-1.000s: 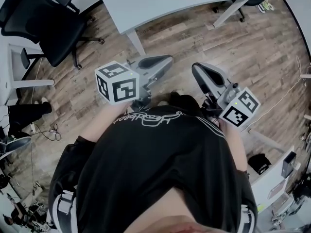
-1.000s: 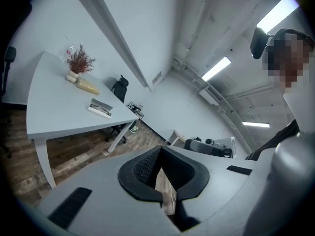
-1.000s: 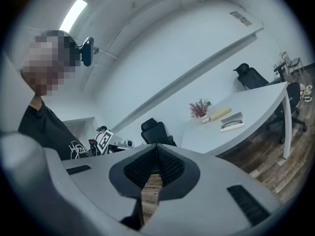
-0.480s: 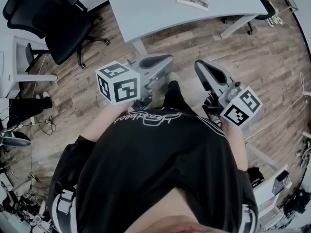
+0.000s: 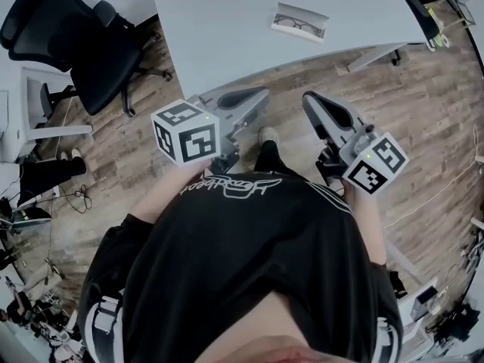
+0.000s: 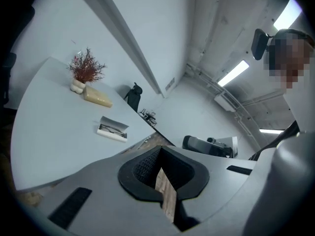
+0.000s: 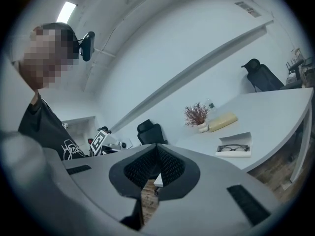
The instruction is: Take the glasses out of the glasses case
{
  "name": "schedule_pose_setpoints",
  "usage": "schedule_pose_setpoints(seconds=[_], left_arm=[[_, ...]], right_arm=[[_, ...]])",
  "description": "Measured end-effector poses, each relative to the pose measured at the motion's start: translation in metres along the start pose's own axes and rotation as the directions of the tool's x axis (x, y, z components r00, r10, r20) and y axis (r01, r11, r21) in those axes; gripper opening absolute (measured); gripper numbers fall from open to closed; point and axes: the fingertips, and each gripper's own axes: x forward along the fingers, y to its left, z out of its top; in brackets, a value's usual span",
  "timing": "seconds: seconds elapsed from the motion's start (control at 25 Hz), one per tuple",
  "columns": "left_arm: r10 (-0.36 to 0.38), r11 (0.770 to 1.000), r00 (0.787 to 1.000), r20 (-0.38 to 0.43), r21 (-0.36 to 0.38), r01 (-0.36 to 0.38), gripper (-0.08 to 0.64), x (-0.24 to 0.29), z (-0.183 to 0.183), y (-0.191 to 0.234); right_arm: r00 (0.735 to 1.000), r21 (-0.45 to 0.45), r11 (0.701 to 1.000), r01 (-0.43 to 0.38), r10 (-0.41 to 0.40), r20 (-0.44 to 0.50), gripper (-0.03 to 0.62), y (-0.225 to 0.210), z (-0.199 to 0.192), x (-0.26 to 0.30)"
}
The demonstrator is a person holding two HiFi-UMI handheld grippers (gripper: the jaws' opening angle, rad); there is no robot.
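Observation:
An open white glasses case (image 5: 300,22) with dark-framed glasses (image 5: 299,26) in it lies on the grey table (image 5: 219,21), far ahead of both grippers. The case (image 6: 112,130) appears small in the left gripper view, and the case (image 7: 235,145) with the glasses (image 7: 233,148) lies at the right of the right gripper view. My left gripper (image 5: 255,97) and right gripper (image 5: 311,103) are held at waist height over the wooden floor, short of the table edge. Each is shut with nothing in it, as the left gripper (image 6: 160,168) and right gripper (image 7: 150,173) views show.
A black office chair (image 5: 76,44) stands left of the table. A potted red plant (image 6: 86,70) and a yellow block (image 6: 96,96) sit at the table's far side. Another chair (image 7: 263,75) stands beyond the table. A table leg (image 5: 370,55) is at the right; cables and gear lie at the left.
The table and the glasses case have slid lower and nearer in the head view as the person steps toward them. Both grippers hold the same pose, still shut.

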Motion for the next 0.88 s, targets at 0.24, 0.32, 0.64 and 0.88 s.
schedule_pose_setpoints(seconds=[0.24,0.32,0.64,0.88], left_arm=[[0.015,0.999,1.0,-0.014,-0.036,-0.015,0.006,0.04,0.018,0.036],[0.025,0.998,1.0,-0.015,-0.05,-0.025,0.006,0.053,0.029,0.051],[0.048,0.997,0.999,-0.018,-0.066,-0.049,0.006,0.093,0.059,0.084],[0.07,0.996,0.998,-0.012,-0.055,-0.07,0.006,0.112,0.082,0.103]], right_arm=[[1.0,0.013,1.0,-0.006,0.007,-0.03,0.009,-0.051,0.011,0.022],[0.999,0.025,1.0,-0.007,0.009,-0.046,0.009,-0.071,0.016,0.031],[0.997,0.031,0.999,-0.032,0.034,-0.064,0.011,-0.124,0.04,0.058],[0.994,0.016,0.998,-0.058,0.06,-0.092,0.011,-0.152,0.051,0.076]])
